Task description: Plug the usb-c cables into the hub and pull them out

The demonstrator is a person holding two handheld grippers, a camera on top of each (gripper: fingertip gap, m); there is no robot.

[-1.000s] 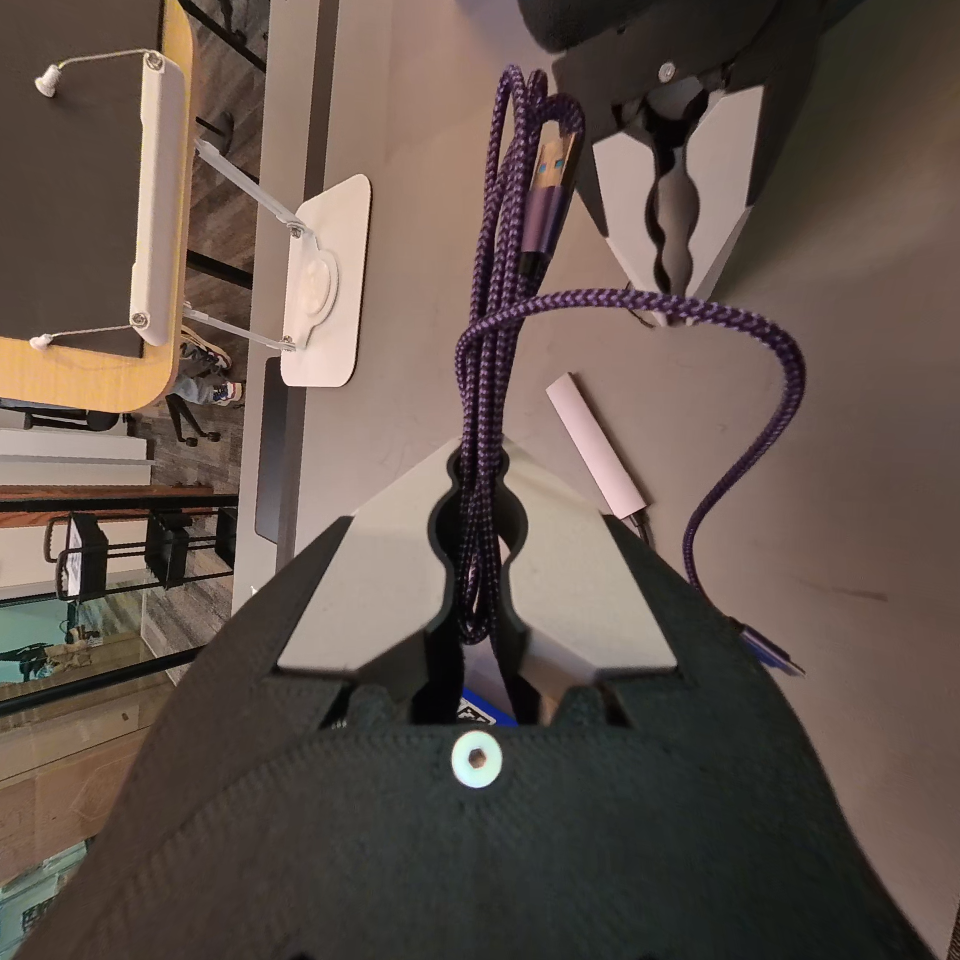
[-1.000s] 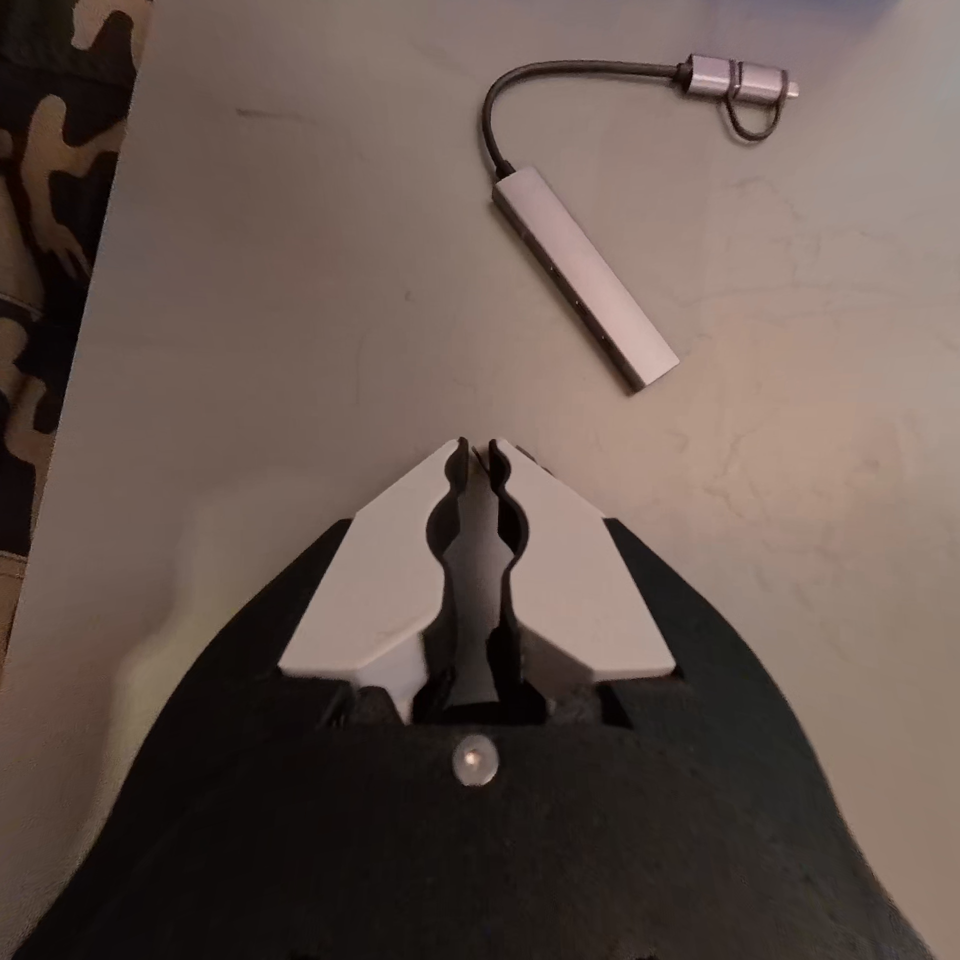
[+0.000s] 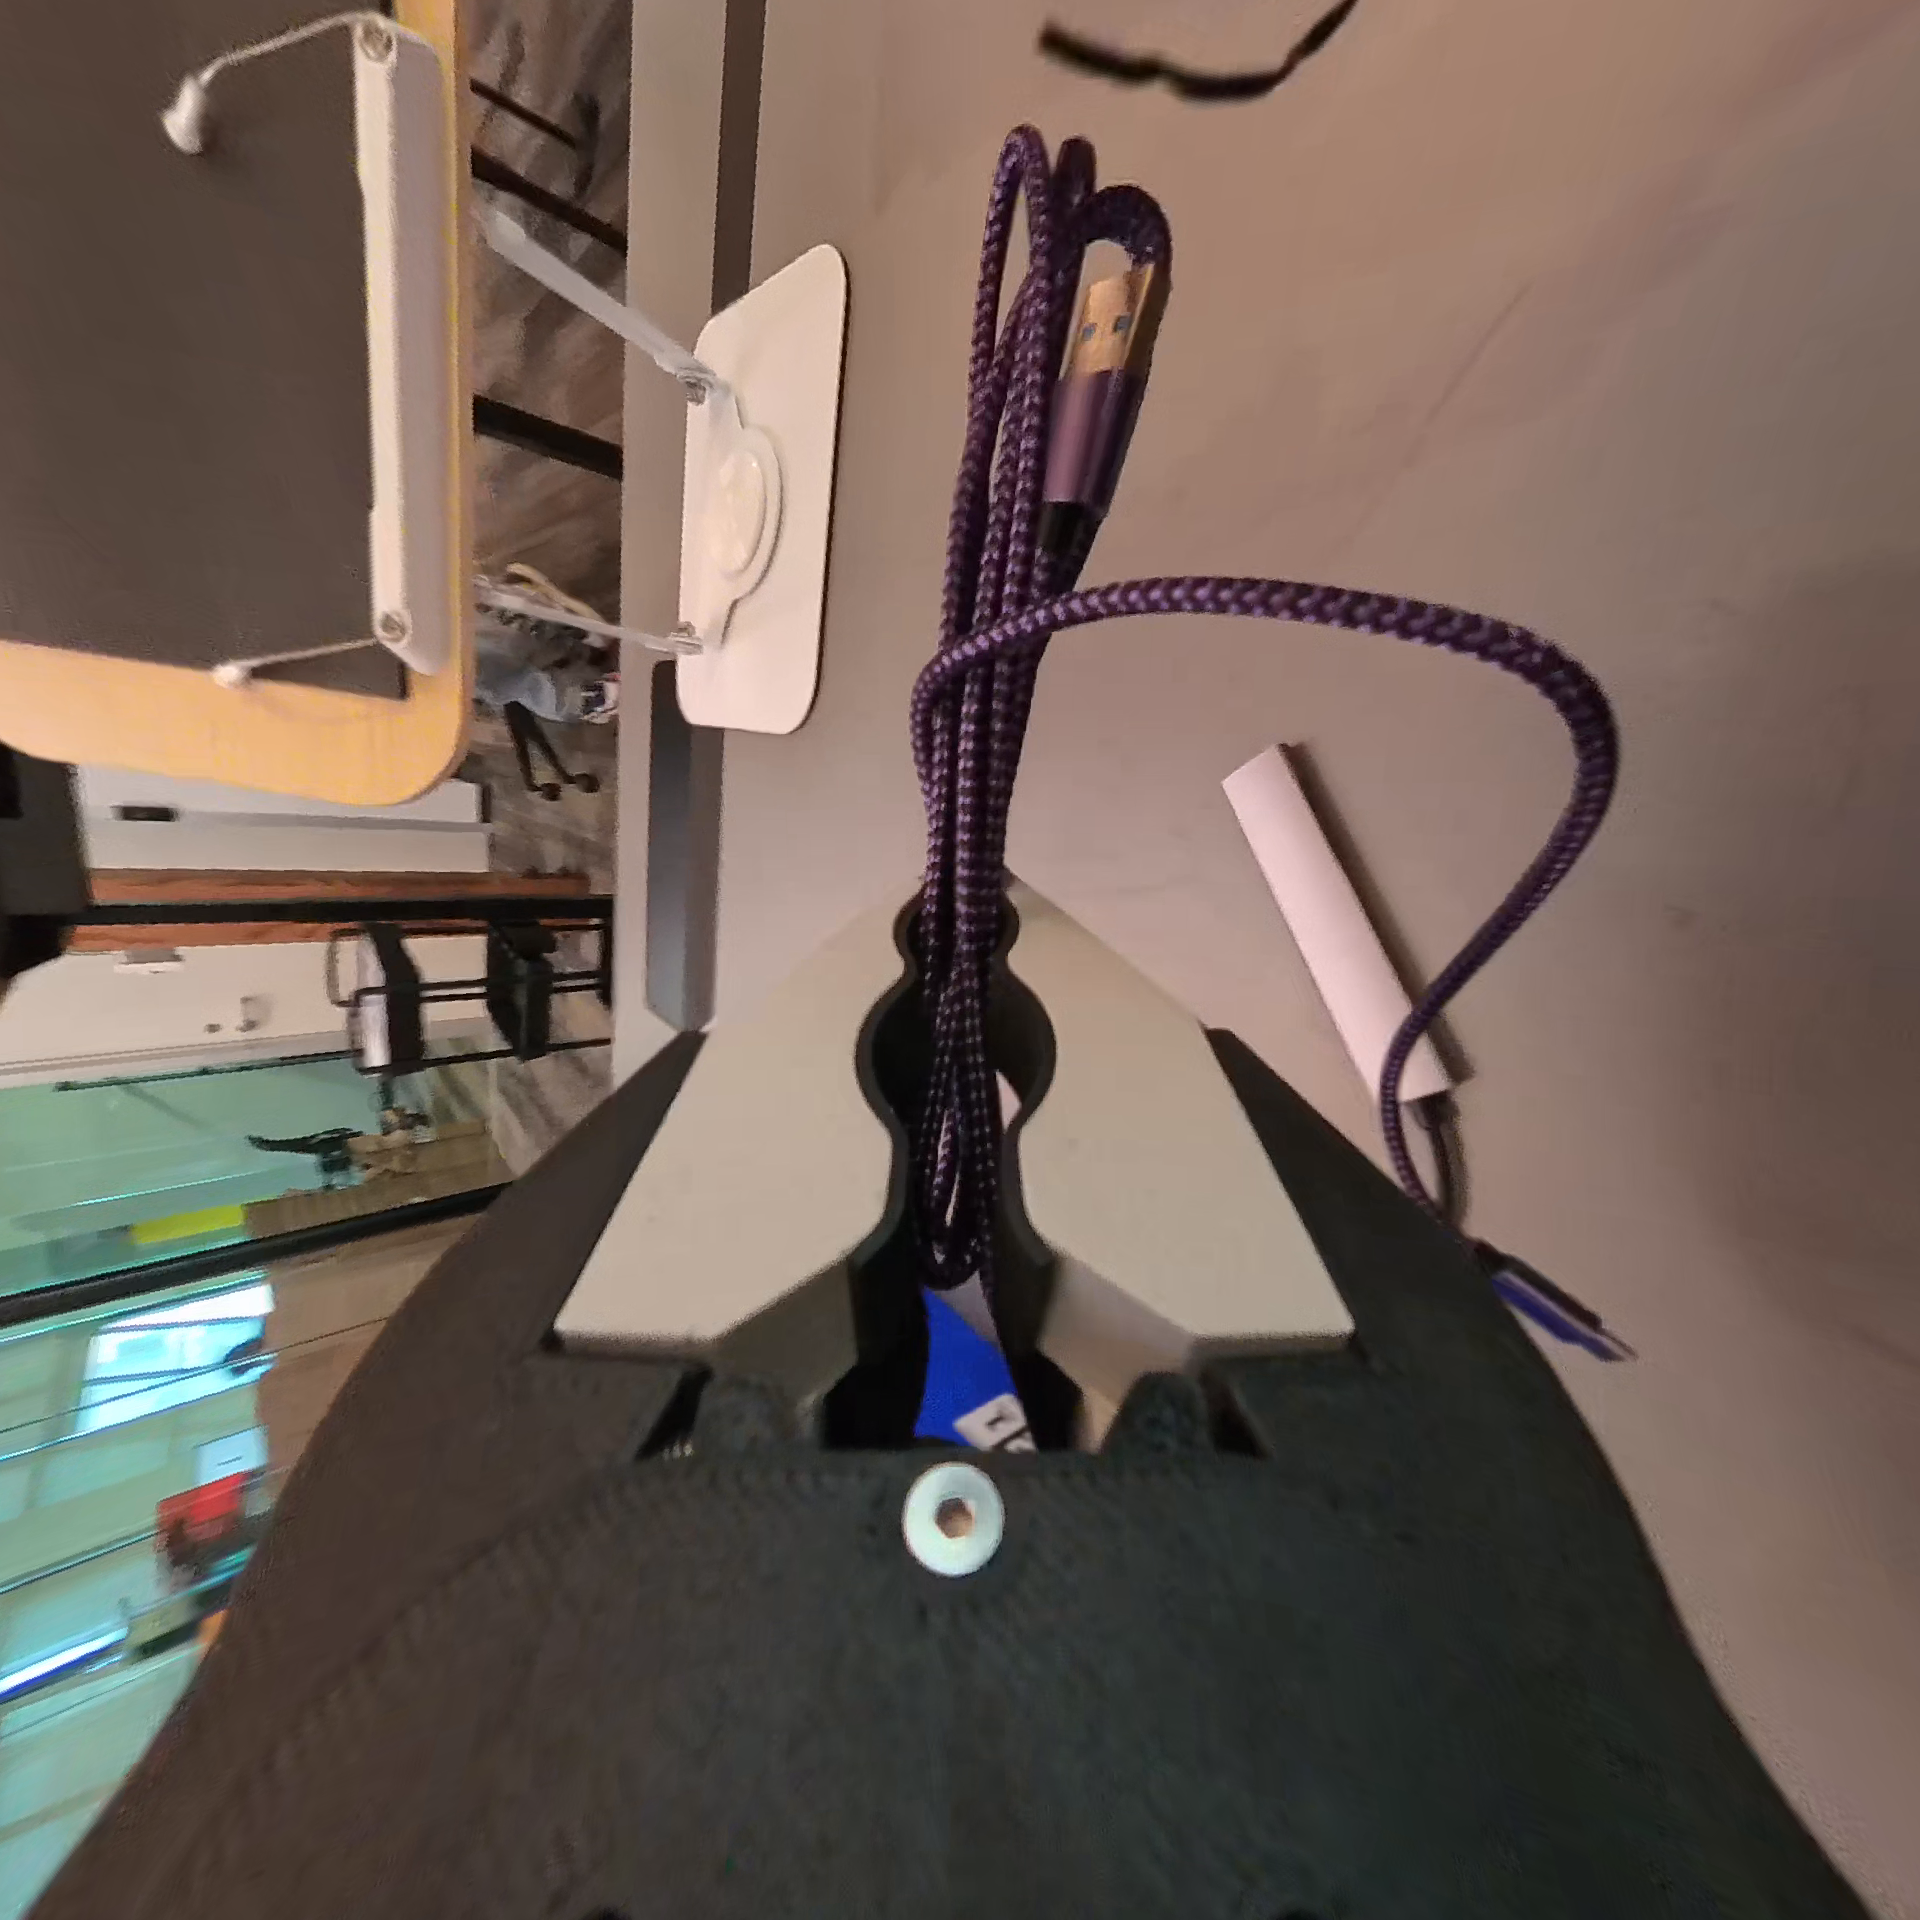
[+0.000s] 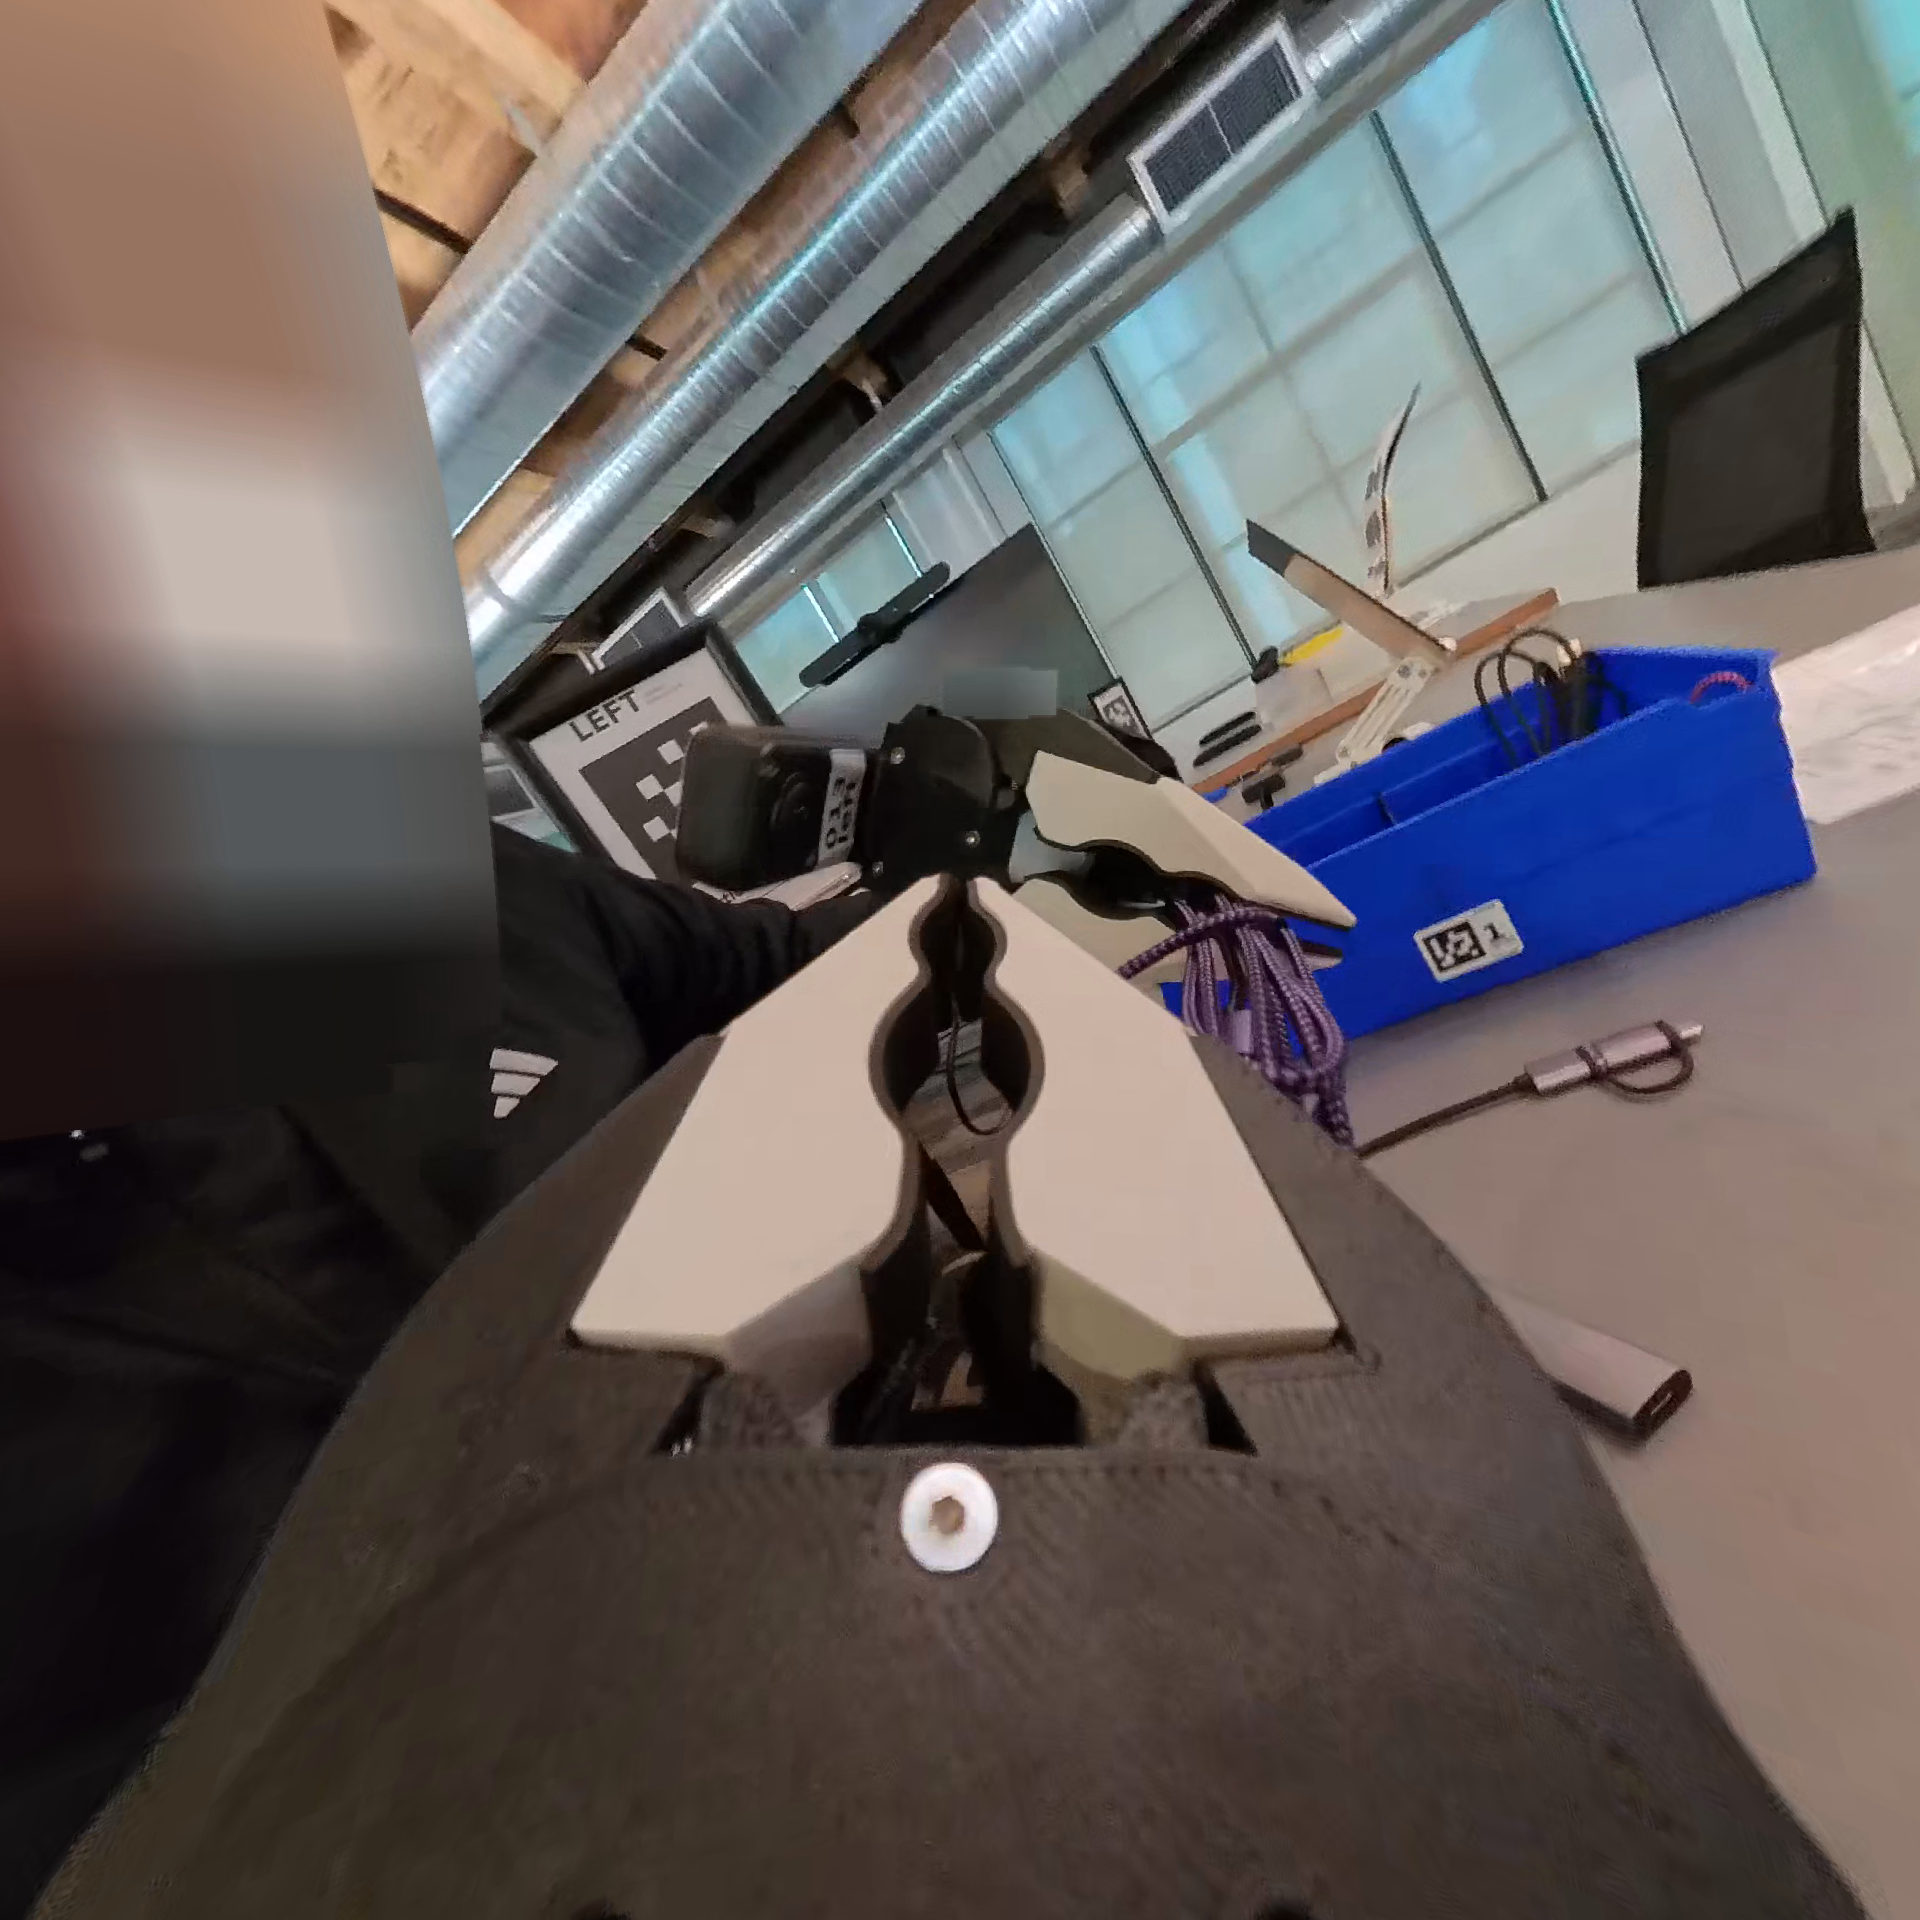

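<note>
A big grey table [image 4: 1714,1195] stands in an office room with tall windows and shiny pipes on the ceiling. A blue bin [image 4: 1621,842] with black cables inside sits near the far edge of the table.

The purple braided cable [image 3: 971,727] is folded into a bundle. It has a gold and purple plug [image 3: 1107,353] at its far end. One loose strand loops out to the right and crosses the near end of the hub.

The left gripper [image 3: 961,904] has its jaws clamped on the cable bundle, which runs straight through the gap between them and sticks out past the tips.

The silver hub [image 3: 1340,914] lies flat on the table, just right of the left gripper.

The right gripper [image 4: 951,883] has its jaws almost together, holding nothing. It points up, off the table, at the left gripper.
</note>
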